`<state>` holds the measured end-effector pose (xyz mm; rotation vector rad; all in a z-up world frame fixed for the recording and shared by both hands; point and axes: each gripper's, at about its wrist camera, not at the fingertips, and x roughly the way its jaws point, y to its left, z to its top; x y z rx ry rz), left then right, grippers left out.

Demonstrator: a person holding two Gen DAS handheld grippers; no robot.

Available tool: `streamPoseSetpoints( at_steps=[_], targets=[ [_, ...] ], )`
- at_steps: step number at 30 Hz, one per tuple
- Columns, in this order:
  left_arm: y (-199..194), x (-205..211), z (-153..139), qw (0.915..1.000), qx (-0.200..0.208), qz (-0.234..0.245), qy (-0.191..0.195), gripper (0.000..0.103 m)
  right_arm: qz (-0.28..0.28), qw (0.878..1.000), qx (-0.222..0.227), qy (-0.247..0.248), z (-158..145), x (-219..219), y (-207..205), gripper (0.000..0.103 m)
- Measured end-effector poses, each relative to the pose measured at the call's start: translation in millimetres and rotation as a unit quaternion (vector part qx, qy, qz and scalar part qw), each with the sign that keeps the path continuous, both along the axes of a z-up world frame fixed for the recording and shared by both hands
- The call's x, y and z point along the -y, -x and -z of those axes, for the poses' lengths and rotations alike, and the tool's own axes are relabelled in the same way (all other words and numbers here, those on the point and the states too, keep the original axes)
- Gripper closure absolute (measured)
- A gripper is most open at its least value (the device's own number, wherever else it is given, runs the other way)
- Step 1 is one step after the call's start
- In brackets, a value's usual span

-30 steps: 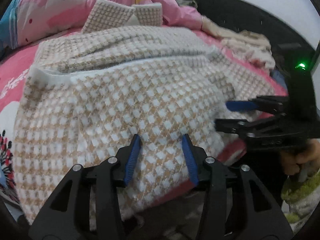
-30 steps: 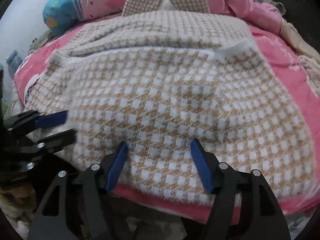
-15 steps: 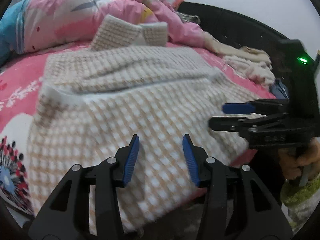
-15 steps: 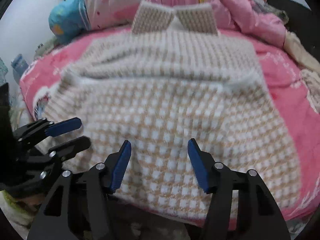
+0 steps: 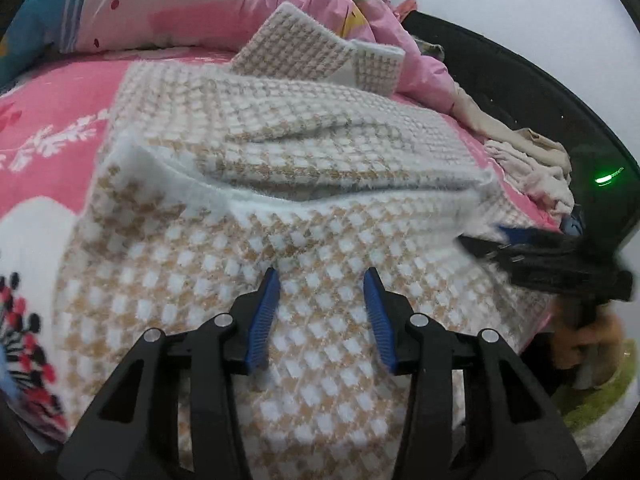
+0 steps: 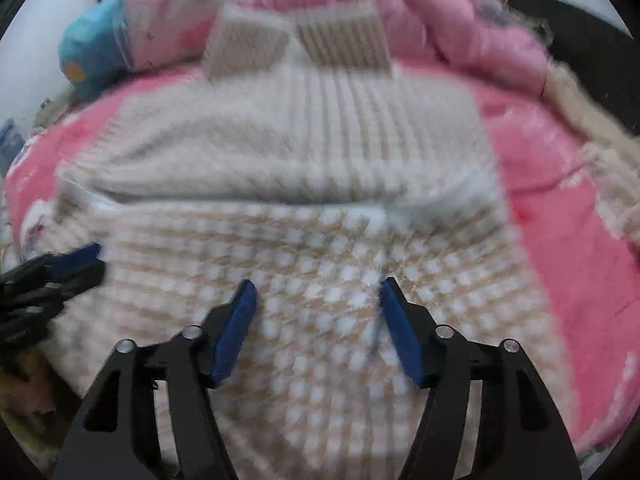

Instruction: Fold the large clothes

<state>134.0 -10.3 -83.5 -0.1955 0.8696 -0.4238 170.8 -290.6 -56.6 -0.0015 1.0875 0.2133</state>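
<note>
Where the pink bed sheet (image 5: 48, 112) lies bare at the sides, one tan-and-white checked garment (image 5: 304, 240) covers the middle, partly folded, collar flaps toward the pink quilt (image 5: 200, 4). Left gripper (image 5: 322, 280): unclenched above the near fabric, gripping nothing. Right gripper (image 6: 316, 292): jaws opening, blue pads (image 6: 400, 336) over the hem; view blurred.

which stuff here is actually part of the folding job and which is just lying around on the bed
Part of the job:
- checked beige-and-white garment, partly folded on the bed
- left tongs, open over it
- right tongs, jaws opening, nothing gripped

Just lying about:
- pink quilt bunched behind
- pale clothes pile by the dark bed frame
- pink bedsheet
</note>
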Motion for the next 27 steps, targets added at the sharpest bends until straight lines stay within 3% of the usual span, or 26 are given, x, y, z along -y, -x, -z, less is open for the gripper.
streamPoseSetpoints(
  at_steps=[2, 6, 8, 9, 11, 14, 19, 21, 24, 27],
  targets=[
    [3.6, 3.5, -3.7, 0.9998, 0.008, 0.006, -0.016, 0.060, 0.000, 1.000, -0.006, -0.015, -11.4, 5.2, -0.5, 0.034],
    [10.6, -16.7, -24.5, 0.9995, 0.027, -0.014, 0.001, 0.059, 0.023, 0.999, 0.026, -0.003, -39.9, 28.4, 8.4, 0.034],
    [8.5, -30.9, -24.7, 0.9985, 0.032, -0.043, -0.009, 0.052, 0.050, 0.999, 0.016, 0.014, -28.3, 48.3, -1.1, 0.034],
    [2.7, -40.4, -16.6, 0.9979, 0.015, -0.060, -0.018, 0.053, 0.055, 0.998, 0.004, 0.011, -16.1, 55.8, -9.1, 0.034],
    [-6.6, -52.5, -1.5, 0.9977, -0.012, -0.067, 0.002, 0.056, 0.051, 0.999, -0.012, -0.012, 2.8, 64.1, -15.7, 0.034],
    [-4.4, -52.3, -6.4, 0.9975, -0.005, -0.070, 0.004, 0.056, 0.048, 0.999, -0.006, 0.021, -15.5, 51.9, -13.6, 0.034],
    [15.2, -50.2, -20.2, 0.9973, -0.002, -0.073, -0.008, 0.051, 0.017, 1.000, 0.004, -0.009, -46.3, 50.1, 29.5, 0.033],
    [23.6, -48.8, -21.5, 0.9976, -0.003, -0.067, -0.017, 0.044, -0.005, 1.000, 0.007, -0.020, -49.5, 48.4, 50.0, 0.021],
    [30.0, -49.9, -12.7, 0.9975, -0.006, -0.064, -0.030, 0.041, -0.022, 1.000, -0.002, -0.012, -36.0, 41.6, 58.4, 0.012],
    [30.5, -49.1, -12.8, 0.9971, -0.006, -0.069, -0.031, 0.040, -0.012, 0.999, -0.031, 0.037, -3.2, 38.6, 56.8, 0.011]
  ],
)
